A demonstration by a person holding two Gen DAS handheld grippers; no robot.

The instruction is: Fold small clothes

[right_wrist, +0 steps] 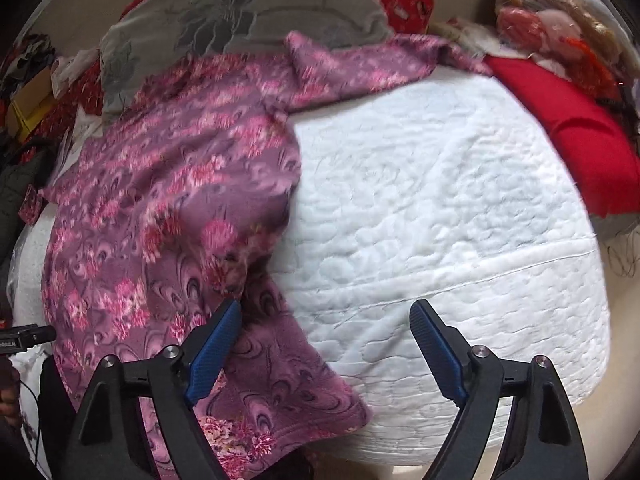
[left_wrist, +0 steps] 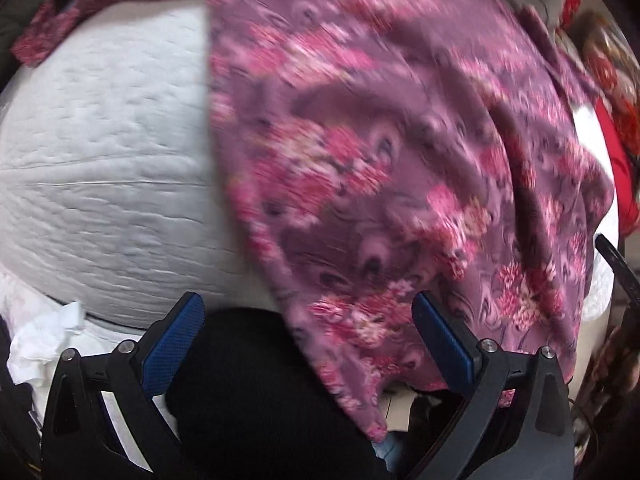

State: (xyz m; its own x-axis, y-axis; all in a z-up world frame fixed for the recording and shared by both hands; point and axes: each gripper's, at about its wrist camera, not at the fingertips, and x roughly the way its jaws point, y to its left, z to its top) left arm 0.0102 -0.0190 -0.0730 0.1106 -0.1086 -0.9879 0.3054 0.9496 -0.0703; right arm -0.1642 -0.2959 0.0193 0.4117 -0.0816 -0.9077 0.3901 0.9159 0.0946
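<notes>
No fold looks finished yet; the purple shirt (right_wrist: 172,200) lies spread across the white bed (right_wrist: 440,200). My left claw (left_wrist: 308,312) and right claw (right_wrist: 326,316) are both spread wide, holding nothing.

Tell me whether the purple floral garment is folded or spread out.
Mostly spread, not folded: the purple floral garment lies loosely across the white quilt, one sleeve stretched out.

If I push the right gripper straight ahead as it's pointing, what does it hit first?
Most likely the bare white quilted mattress. The open right gripper points just right of the purple floral garment, whose edge lies by its left finger; depth is unclear.
</notes>
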